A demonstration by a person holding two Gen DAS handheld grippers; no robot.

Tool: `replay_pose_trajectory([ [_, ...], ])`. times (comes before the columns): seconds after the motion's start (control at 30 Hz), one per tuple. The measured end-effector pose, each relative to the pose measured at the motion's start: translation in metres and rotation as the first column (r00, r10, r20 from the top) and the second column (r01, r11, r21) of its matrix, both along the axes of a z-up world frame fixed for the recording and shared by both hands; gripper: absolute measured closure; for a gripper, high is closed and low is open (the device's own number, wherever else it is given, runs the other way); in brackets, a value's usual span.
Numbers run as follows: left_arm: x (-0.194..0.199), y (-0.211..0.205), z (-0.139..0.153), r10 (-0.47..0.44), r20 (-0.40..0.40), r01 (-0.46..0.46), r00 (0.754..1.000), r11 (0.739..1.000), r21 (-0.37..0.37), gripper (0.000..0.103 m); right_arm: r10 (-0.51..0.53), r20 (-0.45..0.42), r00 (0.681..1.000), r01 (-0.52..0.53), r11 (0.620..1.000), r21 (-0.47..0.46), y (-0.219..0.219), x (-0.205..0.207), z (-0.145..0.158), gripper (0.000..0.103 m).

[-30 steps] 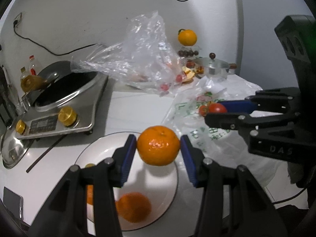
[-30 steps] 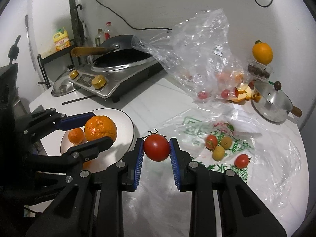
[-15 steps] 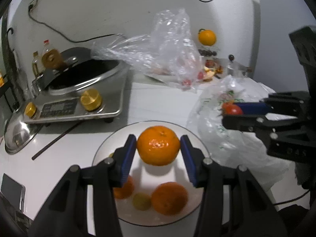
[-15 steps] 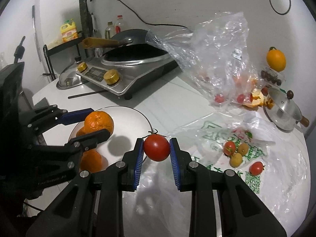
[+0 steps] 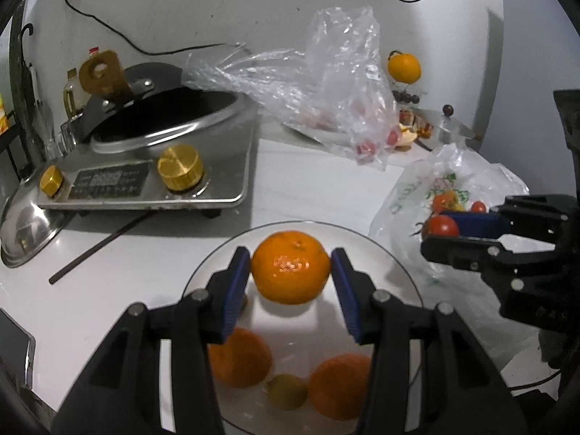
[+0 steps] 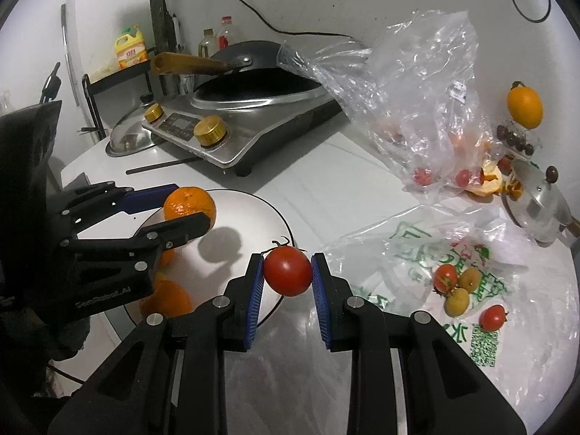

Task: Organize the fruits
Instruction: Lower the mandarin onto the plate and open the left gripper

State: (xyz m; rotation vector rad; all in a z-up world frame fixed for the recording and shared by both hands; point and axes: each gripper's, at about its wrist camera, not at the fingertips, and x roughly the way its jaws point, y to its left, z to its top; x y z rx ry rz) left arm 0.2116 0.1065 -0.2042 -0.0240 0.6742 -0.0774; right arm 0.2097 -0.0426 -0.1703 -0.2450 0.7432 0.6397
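In the left wrist view the left gripper (image 5: 290,266) sits at the lower centre of the frame, its two blue pads pressed against the sides of an orange (image 5: 290,267), which is pinched squarely between the fingertips and held above the white plate (image 5: 398,272). On the plate, lower in the frame and partly behind the gripper's arms, lie two more oranges (image 5: 241,359) and a small yellowish-green fruit (image 5: 287,391). At the right edge of the same view the right gripper (image 5: 444,230) comes in sideways, clamped on a red tomato (image 5: 443,226) over a crumpled printed plastic bag (image 5: 413,195). The right wrist view shows that tomato (image 6: 287,271) at the centre of the frame, nipped tight between the blue pads with its green stalk pointing up, hanging over the near right rim of the plate (image 6: 279,217) where the plate meets the bag (image 6: 409,239). On the bag at the right of the frame lie two small tomatoes (image 6: 493,317) and two yellowish fruits (image 6: 456,301). At the upper centre a steel cooker (image 6: 232,137) carries a dark pan, and a clear plastic bag (image 6: 420,83) with a few red fruits inside lies to its right.
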Motion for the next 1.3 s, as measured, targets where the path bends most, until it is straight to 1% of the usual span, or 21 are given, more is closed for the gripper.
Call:
replay_pose_trajectory([
  [0.2, 0.015, 0.006, -0.008, 0.013, -0.031, -0.013, 0.999, 1.000, 0.009, 0.056, 0.008, -0.011, 1.000, -0.008, 1.000, 0.006, 0.002, 0.010, -0.006, 0.074],
  [0.3, 0.025, 0.009, -0.013, 0.026, -0.063, -0.024, 0.998, 0.999, 0.022, 0.056, 0.010, -0.016, 1.000, -0.010, 1.000, 0.009, 0.003, 0.014, -0.009, 0.074],
  [0.47, 0.035, 0.010, -0.020, 0.020, -0.095, -0.017, 0.995, 0.999, 0.033, 0.056, 0.014, -0.022, 1.000, -0.013, 1.000, 0.017, 0.005, 0.020, -0.012, 0.074],
  [0.7, 0.042, 0.011, -0.026, 0.024, -0.114, -0.020, 0.993, 0.999, 0.035, 0.055, 0.003, -0.029, 1.000, -0.003, 1.000, 0.009, 0.007, 0.026, -0.018, 0.074],
  [0.93, 0.044, 0.012, -0.025, 0.021, -0.129, -0.016, 0.991, 0.999, 0.034, 0.055, -0.011, -0.024, 1.000, 0.011, 1.000, -0.003, 0.012, 0.028, -0.018, 0.074],
  [1.03, 0.044, 0.013, -0.025, 0.017, -0.126, -0.013, 0.992, 0.999, 0.031, 0.055, -0.017, -0.020, 1.000, 0.017, 1.000, -0.009, 0.014, 0.029, -0.017, 0.074],
  [1.13, 0.039, 0.014, -0.020, 0.009, -0.100, -0.007, 0.995, 1.000, 0.020, 0.051, -0.019, -0.017, 1.000, 0.018, 1.000, -0.017, 0.017, 0.028, -0.016, 0.074],
  [1.3, 0.033, 0.021, -0.011, 0.020, -0.065, -0.020, 0.998, 1.000, 0.005, 0.050, -0.005, -0.015, 1.000, 0.005, 0.999, -0.034, 0.026, 0.027, -0.016, 0.074],
])
